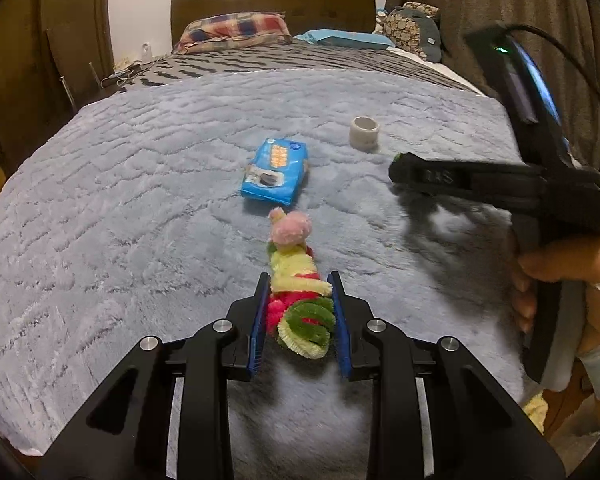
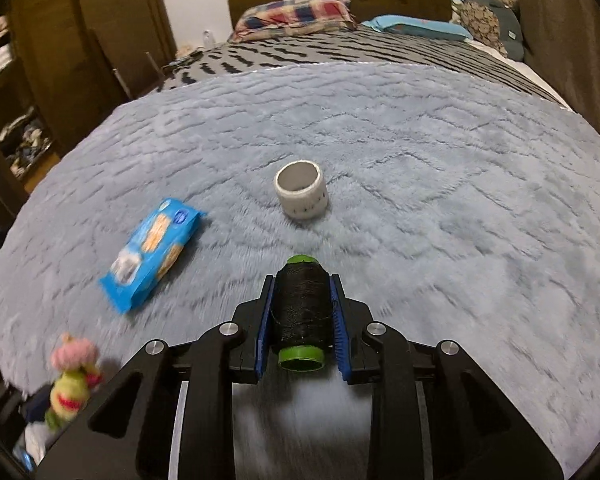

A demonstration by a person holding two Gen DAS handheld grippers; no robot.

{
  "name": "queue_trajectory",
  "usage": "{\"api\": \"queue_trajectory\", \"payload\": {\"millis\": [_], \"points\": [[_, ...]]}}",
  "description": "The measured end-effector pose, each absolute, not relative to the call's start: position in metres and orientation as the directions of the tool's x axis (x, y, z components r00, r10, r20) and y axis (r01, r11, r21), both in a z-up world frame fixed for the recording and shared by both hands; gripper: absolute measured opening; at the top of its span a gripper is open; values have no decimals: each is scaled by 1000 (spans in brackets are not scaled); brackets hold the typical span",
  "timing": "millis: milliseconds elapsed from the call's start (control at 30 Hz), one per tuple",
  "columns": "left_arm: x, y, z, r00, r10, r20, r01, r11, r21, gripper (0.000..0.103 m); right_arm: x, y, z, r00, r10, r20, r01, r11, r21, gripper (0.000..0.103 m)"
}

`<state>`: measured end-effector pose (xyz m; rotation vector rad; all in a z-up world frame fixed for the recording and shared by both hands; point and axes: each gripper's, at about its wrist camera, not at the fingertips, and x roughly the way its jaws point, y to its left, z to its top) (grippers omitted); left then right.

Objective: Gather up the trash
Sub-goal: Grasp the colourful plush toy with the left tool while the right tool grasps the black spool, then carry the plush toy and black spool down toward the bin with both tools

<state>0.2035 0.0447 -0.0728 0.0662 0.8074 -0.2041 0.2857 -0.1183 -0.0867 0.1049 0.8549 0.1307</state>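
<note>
Spool point(image 2: 300, 312) clamped in right tool point(image 2: 300, 300); plush toy point(image 1: 298, 300) in left tool point(image 1: 300, 304).

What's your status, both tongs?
Left tongs shut on fuzzy toy. Right tongs shut on black thread spool. Blue packet, tape roll on blanket. Nothing blocking.

Fluffy blanket point(image 2: 420, 160), glossy plastic packet point(image 2: 152, 248), possibly chenille toy point(image 1: 298, 280)

The fuzzy pipe-cleaner toy point(image 1: 296, 288), pink pom-pom head with yellow, red and green coils, is clamped lengthwise between blue pads. A black thread spool point(image 2: 301, 312) with green ends is pinched too, while the blue snack packet point(image 1: 276, 172) and white tape roll point(image 2: 301, 189) lie apart on the grey-blue fluffy blanket point(image 2: 440, 208).
</note>
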Motion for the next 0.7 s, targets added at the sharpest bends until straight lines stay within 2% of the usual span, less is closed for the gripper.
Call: {"api": "queue_trajectory", "payload": {"millis": [433,700], "points": [[136,23,-57,673,-258,-694,289,954,-75,27,138,-160,-46,738,206,-643,-158,979,132,27],[78,13,-60,659,-320,-681,341,934,-109,27,62,-171,-57,736,251,-629,-183,968,172,27]]}}
